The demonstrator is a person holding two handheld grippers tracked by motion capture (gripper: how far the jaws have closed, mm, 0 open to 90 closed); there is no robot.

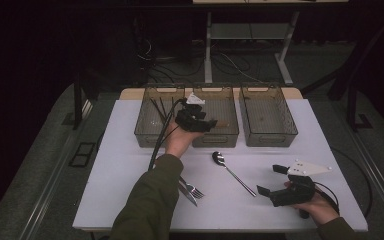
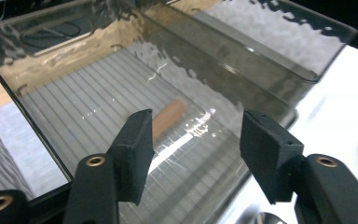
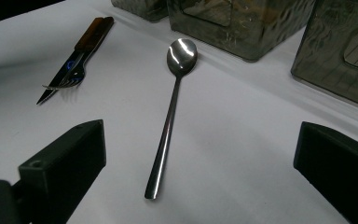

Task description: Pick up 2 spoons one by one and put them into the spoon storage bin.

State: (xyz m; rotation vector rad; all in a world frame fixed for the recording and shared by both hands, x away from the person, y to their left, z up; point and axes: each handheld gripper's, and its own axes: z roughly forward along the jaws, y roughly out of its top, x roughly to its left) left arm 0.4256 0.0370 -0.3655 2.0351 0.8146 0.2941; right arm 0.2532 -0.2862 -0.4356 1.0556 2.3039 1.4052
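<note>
Three clear bins stand in a row at the back of the white bench (image 1: 130, 200). The left bin (image 1: 147, 134) holds dark sticks. A spoon (image 1: 232, 173) lies mid-bench, with a fork (image 1: 195, 190) and a knife (image 3: 81, 49) together near the left sleeve. The left gripper (image 1: 200, 121) hangs over the middle bin (image 1: 228, 134), its jaws apart and empty; a wooden-handled piece (image 2: 168, 117) lies on the bin floor below them. The right gripper (image 1: 270, 181) rests low at the bench's right, jaws wide and empty, facing the spoon.
</note>
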